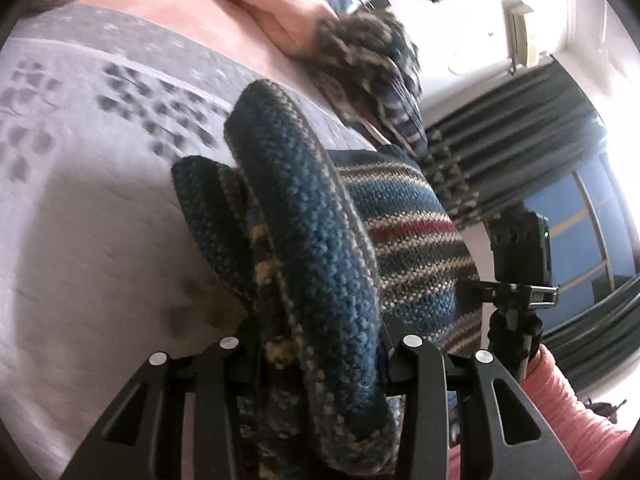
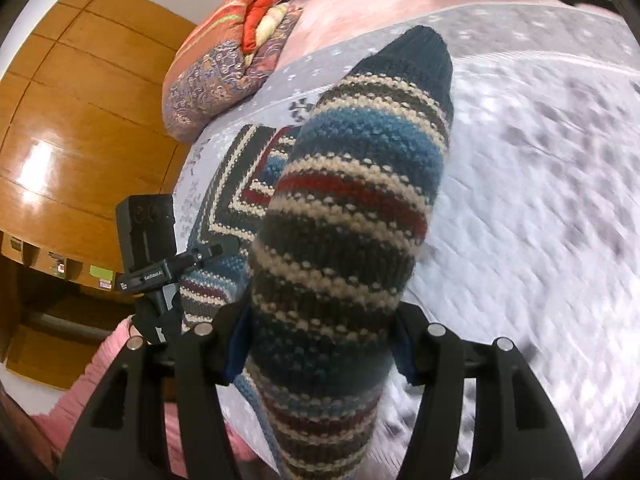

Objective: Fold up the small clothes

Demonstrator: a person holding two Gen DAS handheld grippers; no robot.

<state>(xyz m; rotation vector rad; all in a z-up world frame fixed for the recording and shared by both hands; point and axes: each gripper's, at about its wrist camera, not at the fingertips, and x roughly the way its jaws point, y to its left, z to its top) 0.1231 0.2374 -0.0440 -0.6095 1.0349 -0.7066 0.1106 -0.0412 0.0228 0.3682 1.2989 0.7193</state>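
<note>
A small knitted sweater with blue, cream, grey and red stripes (image 1: 416, 220) hangs lifted over a bed. In the left wrist view my left gripper (image 1: 320, 344) is shut on a thick bunched fold of it, and the knit bulges up between the fingers. In the right wrist view my right gripper (image 2: 320, 332) is shut on another rolled part of the same sweater (image 2: 352, 184), whose dark blue ribbed end points away. More of the striped knit (image 2: 240, 192) lies beyond on the left. The fingertips are buried in wool in both views.
The grey patterned bedspread (image 2: 520, 200) lies under everything. A folded colourful quilt (image 2: 232, 60) sits at the bed's far left, by a wooden wardrobe (image 2: 72, 120). Pink bedding (image 1: 260, 4) is at the head. Pink sleeves (image 1: 560, 412) and dark curtains (image 1: 520, 128) are nearby.
</note>
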